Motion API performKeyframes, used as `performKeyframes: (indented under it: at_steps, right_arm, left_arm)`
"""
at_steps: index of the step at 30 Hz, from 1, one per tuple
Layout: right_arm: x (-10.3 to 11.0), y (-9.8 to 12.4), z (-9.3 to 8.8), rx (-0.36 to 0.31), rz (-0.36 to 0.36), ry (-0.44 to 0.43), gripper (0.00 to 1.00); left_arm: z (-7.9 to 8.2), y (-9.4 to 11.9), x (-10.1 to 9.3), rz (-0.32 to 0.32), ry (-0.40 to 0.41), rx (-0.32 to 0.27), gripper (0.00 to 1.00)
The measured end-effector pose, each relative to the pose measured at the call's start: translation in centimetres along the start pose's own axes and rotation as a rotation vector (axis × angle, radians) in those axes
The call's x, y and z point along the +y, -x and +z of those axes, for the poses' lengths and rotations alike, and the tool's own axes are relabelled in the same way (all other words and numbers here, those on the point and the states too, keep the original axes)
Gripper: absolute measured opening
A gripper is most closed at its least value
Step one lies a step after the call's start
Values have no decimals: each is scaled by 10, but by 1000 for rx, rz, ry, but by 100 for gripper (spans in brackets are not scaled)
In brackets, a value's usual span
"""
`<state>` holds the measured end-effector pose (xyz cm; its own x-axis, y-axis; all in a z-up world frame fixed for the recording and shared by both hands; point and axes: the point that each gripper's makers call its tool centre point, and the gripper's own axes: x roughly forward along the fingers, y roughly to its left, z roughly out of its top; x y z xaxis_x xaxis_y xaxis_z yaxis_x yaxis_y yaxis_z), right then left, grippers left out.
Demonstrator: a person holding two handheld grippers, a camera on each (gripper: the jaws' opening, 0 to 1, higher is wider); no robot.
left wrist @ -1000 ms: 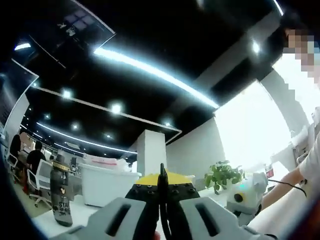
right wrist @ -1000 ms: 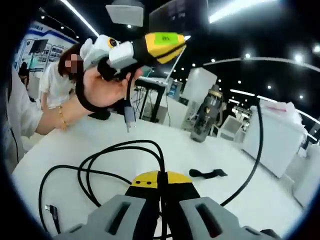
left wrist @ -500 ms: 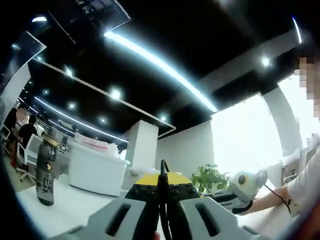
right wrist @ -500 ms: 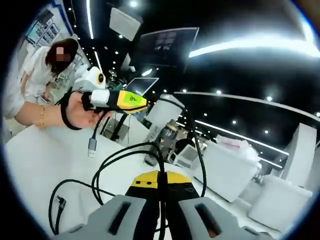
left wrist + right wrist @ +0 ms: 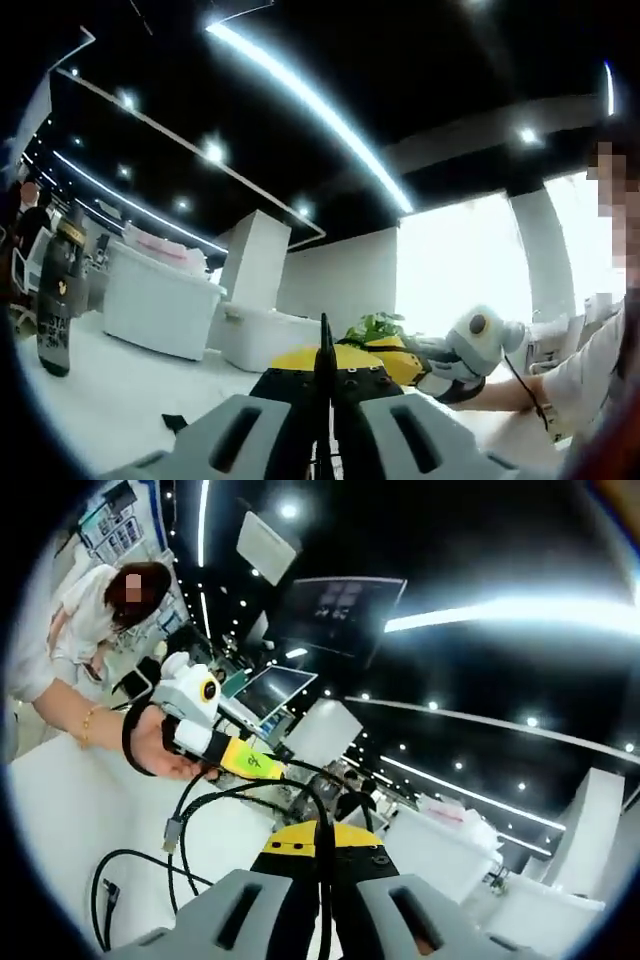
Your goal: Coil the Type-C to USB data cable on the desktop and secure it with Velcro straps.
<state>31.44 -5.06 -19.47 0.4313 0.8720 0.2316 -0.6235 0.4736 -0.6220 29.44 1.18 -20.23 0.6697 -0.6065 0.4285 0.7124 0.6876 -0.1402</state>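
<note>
Dark ceiling (image 5: pixel 400 70), strip lights (image 5: pixel 310 100), white counters (image 5: pixel 160 310).

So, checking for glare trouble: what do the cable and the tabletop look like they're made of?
The thin black cable looks rubber- or plastic-jacketed with a matte finish, since it bends in loose loops without glinting. The white tabletop looks smooth, likely laminate, with an even, soft sheen.

Your right gripper (image 5: pixel 322 842) has yellow tips studded with black dots over grey jaw bodies, and the cable (image 5: pixel 205 805) it pinches is black with a silver plug at nine o'clock. Your left gripper (image 5: pixel 268 769), at ten o'clock, is yellow with a green label and a white body. The desktop (image 5: pixel 70 810) is plain white. The bottle (image 5: pixel 54 310) at nine o'clock in your left gripper view is dark with pale lettering.
</note>
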Motion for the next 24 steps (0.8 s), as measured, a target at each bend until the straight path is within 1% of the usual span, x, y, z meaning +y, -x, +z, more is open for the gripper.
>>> performKeyframes:
  at_steps: [4,8,10,12,14,15,18,19,20,23,24]
  right_arm:
    - [0,0,-6,10,2,-14,2]
    - [-3,0,-8,11,-4,-40,2]
    - [-2,1,-7,9,-5,-32,2]
    - [-3,1,-6,8,-5,-28,2]
    - [-3,1,-5,10,-6,-26,2]
    - [-1,1,-5,1,3,-55,2]
    - [3,0,-3,-3,16,-70,2]
    - [6,0,-2,-5,22,-64,2]
    - [7,0,-2,-4,21,-56,2]
    - [6,0,0,-10,22,-56,2]
    - [6,-1,0,-15,21,-72,3]
  left_arm:
    - [-4,-1,2,5,6,14,4]
    - [-7,-1,-1,-14,27,29,5]
    - [-7,-2,-4,-25,32,29,8]
    - [-10,-1,-9,-55,43,47,11]
    - [-12,-3,-10,-57,46,49,12]
    - [-13,-3,-10,-56,43,52,12]
    - [-23,-5,-11,-58,16,91,12]
    - [-24,-6,-7,-37,-34,99,7]
    - [-24,-6,-5,-13,-71,99,5]
    - [-20,-5,-6,-19,-91,87,4]
    - [-18,-5,-5,-11,-112,80,4]
